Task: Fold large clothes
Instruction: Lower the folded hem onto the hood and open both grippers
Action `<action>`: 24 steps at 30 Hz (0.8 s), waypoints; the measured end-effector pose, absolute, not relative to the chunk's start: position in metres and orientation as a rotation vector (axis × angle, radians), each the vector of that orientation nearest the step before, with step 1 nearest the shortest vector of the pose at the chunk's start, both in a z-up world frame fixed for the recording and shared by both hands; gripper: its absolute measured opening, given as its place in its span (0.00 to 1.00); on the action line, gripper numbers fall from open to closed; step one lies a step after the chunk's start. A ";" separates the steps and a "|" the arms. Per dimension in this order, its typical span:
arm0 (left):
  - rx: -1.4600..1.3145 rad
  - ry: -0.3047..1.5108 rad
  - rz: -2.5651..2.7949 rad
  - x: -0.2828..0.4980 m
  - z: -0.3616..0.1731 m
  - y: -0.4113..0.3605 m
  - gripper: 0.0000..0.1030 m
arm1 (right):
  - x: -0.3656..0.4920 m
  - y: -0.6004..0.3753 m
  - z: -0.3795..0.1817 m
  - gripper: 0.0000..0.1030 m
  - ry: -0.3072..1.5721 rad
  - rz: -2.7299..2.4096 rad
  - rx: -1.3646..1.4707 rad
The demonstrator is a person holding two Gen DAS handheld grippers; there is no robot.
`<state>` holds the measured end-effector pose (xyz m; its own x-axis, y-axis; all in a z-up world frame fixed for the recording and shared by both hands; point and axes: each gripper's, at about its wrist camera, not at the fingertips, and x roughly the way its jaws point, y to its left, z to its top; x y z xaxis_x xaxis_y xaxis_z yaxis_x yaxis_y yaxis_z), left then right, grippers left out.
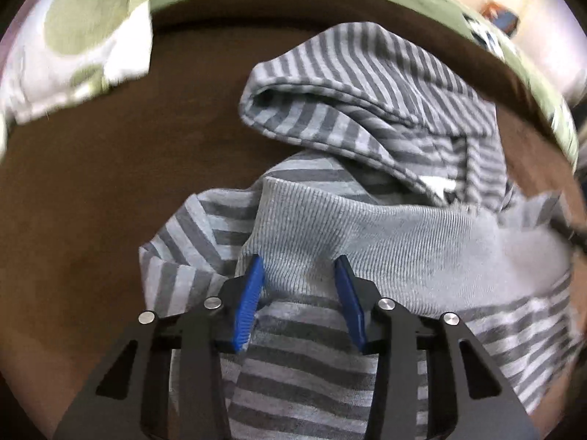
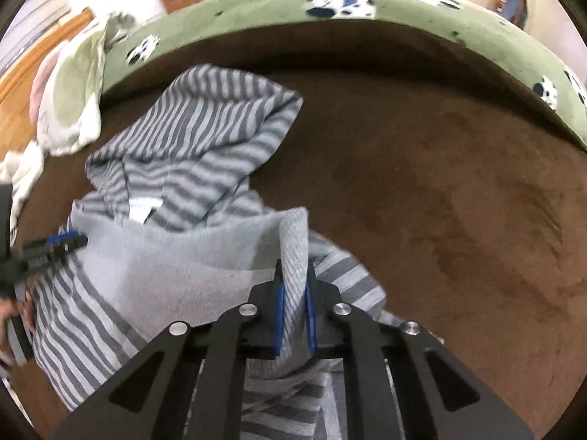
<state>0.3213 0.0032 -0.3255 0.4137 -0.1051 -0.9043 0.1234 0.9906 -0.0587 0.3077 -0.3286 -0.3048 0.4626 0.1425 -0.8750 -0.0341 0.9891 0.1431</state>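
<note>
Now your right gripper (image 2: pixel 293 275) pinches the hoodie's ribbed hem (image 2: pixel 293 242); left gripper (image 1: pixel 299 267), half-open, straddles it; hood (image 1: pixel 367 102) lies at 12 o'clock.

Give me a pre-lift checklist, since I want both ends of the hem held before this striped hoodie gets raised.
1. Right gripper clamped on the ribbed hem: ok.
2. Left gripper clamped on the hem: not ok, the pads straddle the rib with a gap.
3. Striped hoodie lying flat: not ok, bunched, hood folded over.
4. Brown surface bare to the right: ok.
5. Green-and-white cloth apart from the hoodie: ok.
</note>
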 end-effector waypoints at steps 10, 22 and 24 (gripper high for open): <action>0.118 1.077 -0.079 0.311 -0.324 -0.002 0.46 | 0.315 -0.332 -0.306 0.67 1.069 0.041 0.126; 0.088 1.064 -0.018 0.304 -0.326 0.022 0.57 | 0.261 -0.345 -0.313 0.51 1.164 0.156 0.149; 0.088 1.063 -0.017 0.304 -0.327 0.022 0.57 | 0.261 -0.341 -0.319 0.51 1.176 0.158 0.144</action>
<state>0.3037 0.0219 -0.3266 0.4867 0.0287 -0.8731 0.0567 0.9963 0.0643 0.2613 -0.3407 -0.3191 0.3756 0.1984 -0.9053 -0.0480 0.9797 0.1948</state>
